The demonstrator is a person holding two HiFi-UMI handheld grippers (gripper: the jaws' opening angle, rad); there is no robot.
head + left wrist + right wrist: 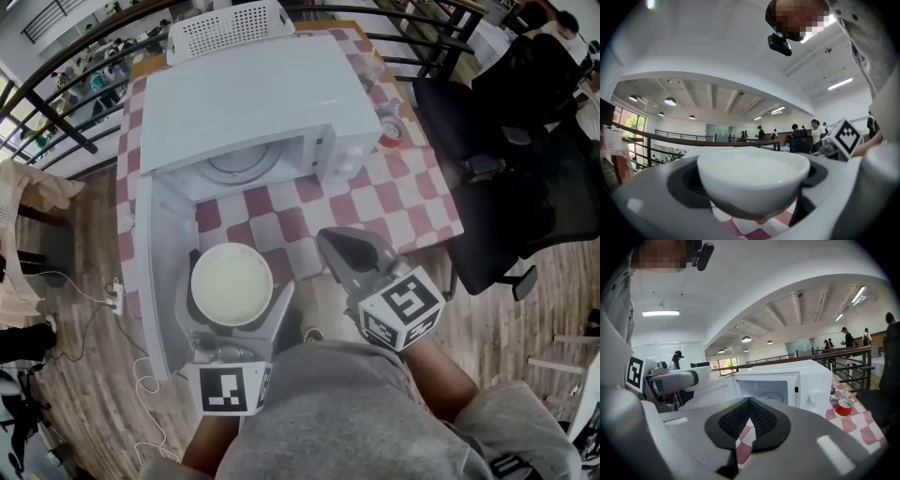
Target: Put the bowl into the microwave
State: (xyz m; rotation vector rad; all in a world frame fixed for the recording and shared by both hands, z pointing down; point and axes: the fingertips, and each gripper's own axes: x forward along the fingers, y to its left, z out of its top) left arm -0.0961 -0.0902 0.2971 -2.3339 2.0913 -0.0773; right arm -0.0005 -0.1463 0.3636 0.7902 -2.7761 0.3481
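A white bowl (pixel 232 283) is held between the jaws of my left gripper (pixel 231 298), in front of the open microwave (pixel 246 117). In the left gripper view the bowl (pixel 753 180) fills the space between the jaws, above the checked cloth. The microwave's door (pixel 155 272) hangs open to the left, and the glass turntable (pixel 239 165) shows inside. My right gripper (pixel 349 255) is shut with nothing in it, to the right of the bowl. In the right gripper view the microwave (pixel 785 385) stands ahead, cavity open.
A red-and-white checked cloth (pixel 403 192) covers the table. A roll of red tape (pixel 393 132) lies to the right of the microwave. A white perforated basket (pixel 230 28) sits behind it. A black office chair (pixel 511 159) stands to the right, and railings run behind the table.
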